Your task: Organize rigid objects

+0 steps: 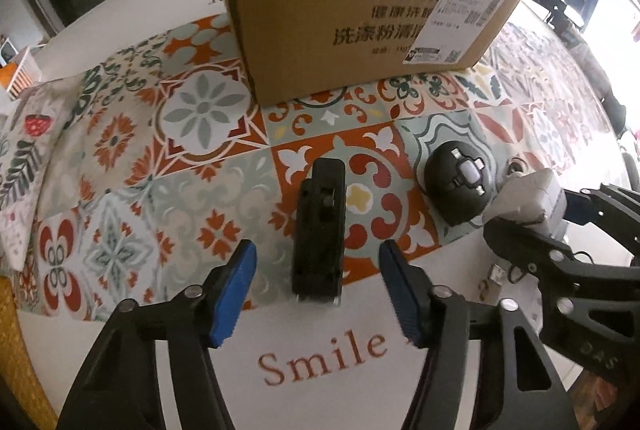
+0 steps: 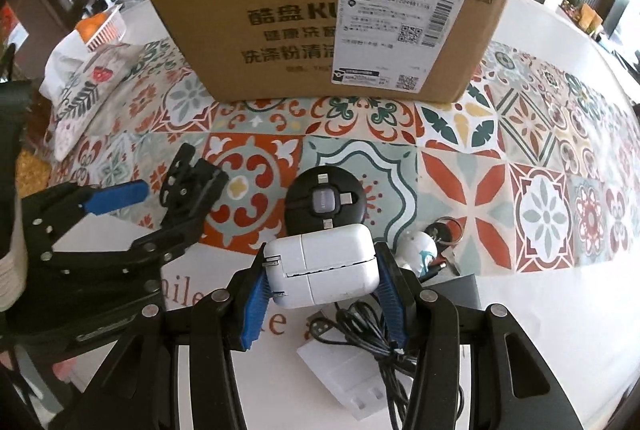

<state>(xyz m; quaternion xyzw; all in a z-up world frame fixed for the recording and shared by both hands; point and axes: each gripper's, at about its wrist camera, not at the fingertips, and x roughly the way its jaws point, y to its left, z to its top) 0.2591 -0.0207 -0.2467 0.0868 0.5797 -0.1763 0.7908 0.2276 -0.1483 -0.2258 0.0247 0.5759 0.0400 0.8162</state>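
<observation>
A: Left wrist view first. What do the left tongs (image 1: 318,294) show?

B: Spread wide, blue pads gripping nothing. A black clip-like gadget (image 1: 319,226) lies on the counter (image 1: 320,382) between and just beyond the tips, half on the patterned tile mat (image 1: 200,134). To its right sits a round black multi-plug adapter (image 1: 456,186), and the cardboard box (image 1: 360,2) stands at the back of the mat. At the right edge the right tongs (image 1: 516,218) come in, closed on a white power adapter (image 1: 528,198).

A: And the right wrist view?

B: The right tongs (image 2: 322,282) pinch the white power adapter (image 2: 322,266) by its two ends, held above the counter (image 2: 540,310). Just behind it is the round black multi-plug adapter (image 2: 326,204). Below the tongs lie a tangled black cable (image 2: 372,334) and a white block (image 2: 348,378). A small white figurine (image 2: 418,250) sits just right of the tongs. The left tongs (image 2: 160,190) are at left, open, with the black clip-like gadget (image 2: 188,182) by the tips. The cardboard box (image 2: 280,26) stands beyond, its shipping label (image 2: 404,6) facing the camera.
</observation>
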